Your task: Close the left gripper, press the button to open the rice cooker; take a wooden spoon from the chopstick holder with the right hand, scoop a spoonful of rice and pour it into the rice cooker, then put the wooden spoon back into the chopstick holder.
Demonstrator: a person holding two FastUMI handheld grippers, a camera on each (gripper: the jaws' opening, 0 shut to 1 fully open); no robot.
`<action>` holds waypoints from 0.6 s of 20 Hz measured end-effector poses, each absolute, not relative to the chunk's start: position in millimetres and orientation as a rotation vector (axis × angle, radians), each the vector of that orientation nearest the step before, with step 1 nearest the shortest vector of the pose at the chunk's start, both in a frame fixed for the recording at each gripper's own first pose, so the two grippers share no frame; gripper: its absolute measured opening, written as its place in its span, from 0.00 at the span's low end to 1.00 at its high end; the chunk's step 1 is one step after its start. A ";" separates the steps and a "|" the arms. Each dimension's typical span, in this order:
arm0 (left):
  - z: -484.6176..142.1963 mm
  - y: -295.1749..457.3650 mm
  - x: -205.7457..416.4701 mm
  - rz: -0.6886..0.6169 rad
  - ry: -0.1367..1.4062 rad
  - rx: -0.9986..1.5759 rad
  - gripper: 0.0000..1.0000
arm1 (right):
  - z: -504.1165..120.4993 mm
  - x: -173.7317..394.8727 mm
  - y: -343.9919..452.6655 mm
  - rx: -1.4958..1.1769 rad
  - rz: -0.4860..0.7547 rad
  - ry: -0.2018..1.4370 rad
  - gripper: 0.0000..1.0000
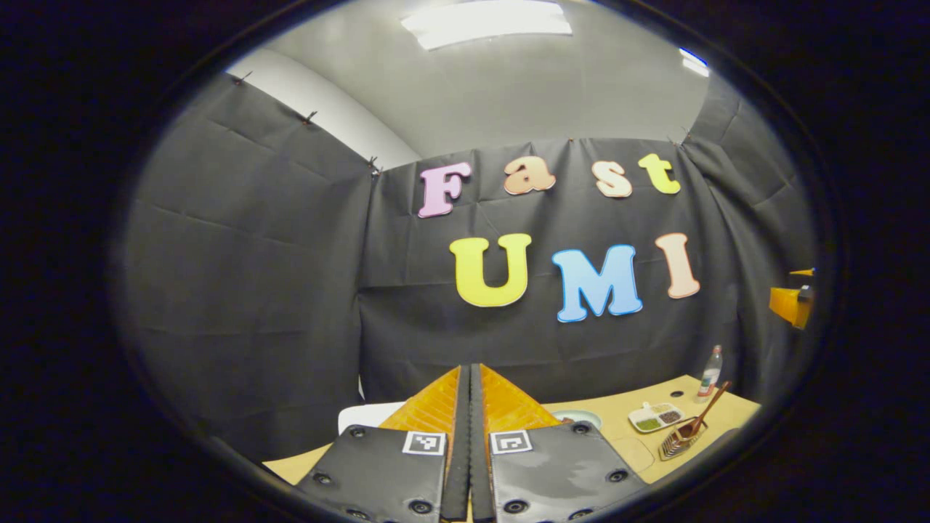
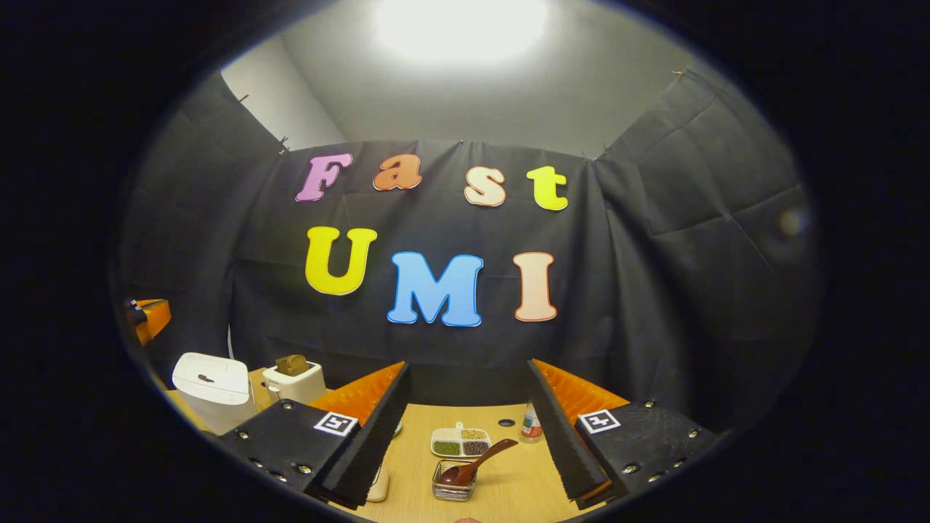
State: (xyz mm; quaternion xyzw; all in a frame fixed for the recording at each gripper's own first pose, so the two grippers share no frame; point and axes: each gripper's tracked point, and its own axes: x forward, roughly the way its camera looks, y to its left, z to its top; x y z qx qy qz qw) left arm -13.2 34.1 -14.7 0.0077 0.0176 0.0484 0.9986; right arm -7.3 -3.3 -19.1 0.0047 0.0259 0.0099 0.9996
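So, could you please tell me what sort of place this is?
Probably a staged kitchen booth for recording: black cloth walls surround a wooden table holding a white rice cooker, a toaster and a wooden spoon in a holder.

**Table and what I find on it**

Support: light wooden table [image 2: 508, 487], seen from both of my gripper views; on it I count a white rice cooker [image 2: 213, 388] at the left end, lid down; a white toaster [image 2: 294, 381] just beside it, something brown in its slot; a divided white dish [image 2: 460, 442] of green and dark grains; a clear chopstick holder [image 2: 453, 488] near it, wooden spoon [image 2: 476, 461] leaning out; a small bottle [image 2: 532, 423] toward the back wall; a dark round hole [image 2: 506, 423] in the tabletop.
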 end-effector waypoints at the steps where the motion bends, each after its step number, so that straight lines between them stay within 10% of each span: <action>1: -16.2 35.9 -9.7 0.096 0.040 0.015 0.08 | -19.4 -6.9 -2.0 0.007 0.018 0.054 0.95; 12: -73.7 95.8 46.3 0.129 0.133 -0.033 0.09 | -16.1 -7.4 4.4 -0.040 -0.029 0.056 0.95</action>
